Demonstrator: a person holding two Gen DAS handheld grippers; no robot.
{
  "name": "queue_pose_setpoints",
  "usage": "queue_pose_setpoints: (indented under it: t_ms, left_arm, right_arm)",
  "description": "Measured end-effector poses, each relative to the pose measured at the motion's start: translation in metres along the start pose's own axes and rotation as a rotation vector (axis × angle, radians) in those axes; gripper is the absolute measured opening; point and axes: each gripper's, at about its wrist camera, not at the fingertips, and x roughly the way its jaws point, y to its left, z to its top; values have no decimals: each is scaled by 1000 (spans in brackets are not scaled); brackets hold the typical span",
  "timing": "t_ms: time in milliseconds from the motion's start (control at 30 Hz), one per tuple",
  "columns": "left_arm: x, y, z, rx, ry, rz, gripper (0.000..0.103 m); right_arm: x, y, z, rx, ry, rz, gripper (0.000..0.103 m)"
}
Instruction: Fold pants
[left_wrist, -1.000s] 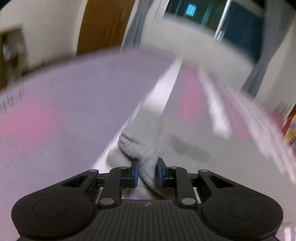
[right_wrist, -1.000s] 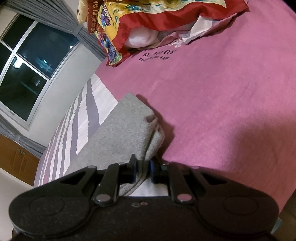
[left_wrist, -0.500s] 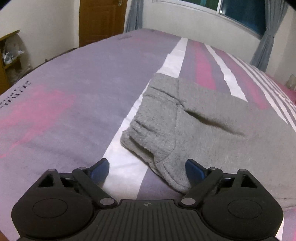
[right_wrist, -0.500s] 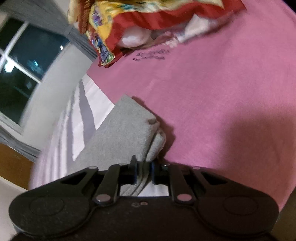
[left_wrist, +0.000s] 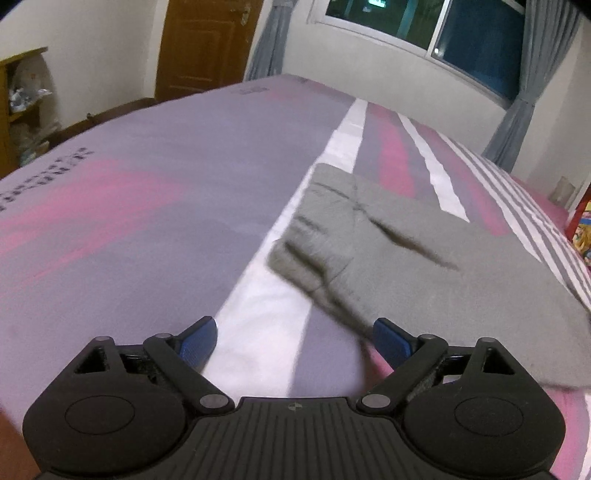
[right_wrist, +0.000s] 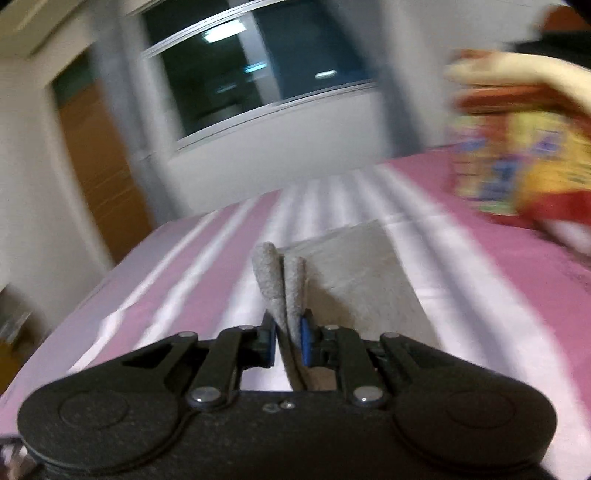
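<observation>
The grey pants (left_wrist: 424, 266) lie folded on the bed, stretching to the right in the left wrist view. My left gripper (left_wrist: 295, 341) is open and empty, just short of the pants' near-left corner; its right fingertip (left_wrist: 391, 341) is beside the cloth edge. My right gripper (right_wrist: 288, 338) is shut on a pinched edge of the pants (right_wrist: 284, 288), which stands up between the pads. The rest of the pants (right_wrist: 369, 277) lies flat beyond it.
The bed sheet (left_wrist: 147, 221) is purple and pink with white stripes. A red and yellow patterned pillow (right_wrist: 517, 166) sits at the right. A wooden door (left_wrist: 203, 48), a window (left_wrist: 461, 33) and a shelf (left_wrist: 22, 107) stand beyond the bed.
My left gripper has let go of the pants' corner, opened and drawn back. My right gripper stays shut on the cloth and has swung sharply, its view now blurred and facing the window.
</observation>
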Motion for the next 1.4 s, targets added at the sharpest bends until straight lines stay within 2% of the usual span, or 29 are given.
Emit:
queue_pose_setpoints:
  t_ms: [67,167,233,333,633,700,767,867,967,1033,1067,1167,1200,1233,1300,1333,1400]
  left_arm:
    - [-14,11,-8,3,-13,25,91]
    - [-34,31,-26,-10,-13,51,91]
    - [-45,41,-37,-21,-6,63,91]
    - [-54,51,-54,-31,8,73,91]
    - [-50,39,-78,-61,30,46,91]
    - [-50,31,-78,-40,32,40,91]
    - [-51,25,-77,-21,35,35,91]
    - [-52,14,-70,4,35,24,91]
    - [-60,-7,-59,33,6,-15,91]
    - [-62,-27,-49,49,-8,-85,91]
    - [-61,-41,-43,58,-12,-130,91]
    - [-51,-89,-27,52,-5,-289,91]
    - [-44,-105,-23,36,9,-351,87]
    - [-35,-124,-20,13,38,-429,71]
    - [-16,-153,-18,-37,112,-548,61]
    - [-2,-168,-18,-49,158,-587,61]
    - [21,-193,-20,-29,247,-557,61]
  right_arm:
    - [27,41,-17,-88,62,90,13]
    - [64,90,-63,-248,212,220,13]
    - [80,112,-96,-393,297,207,13]
    - [80,115,-118,-454,302,192,13]
    - [64,143,-133,-703,284,194,14]
    - [61,147,-141,-736,318,230,19]
    - [60,151,-146,-713,382,286,25]
    - [56,141,-141,-580,391,355,28]
    - [39,130,-135,-541,293,310,29]
    - [16,112,-126,-428,194,308,32]
    - [5,100,-122,-365,156,298,29]
    - [-19,65,-121,-274,97,138,29]
    - [-25,54,-122,-253,93,84,28]
    - [-30,43,-124,-224,94,43,28]
    - [-39,19,-128,-156,99,-31,28]
    - [-42,10,-130,-126,102,-50,28]
    - [-51,-7,-136,-64,98,-71,29]
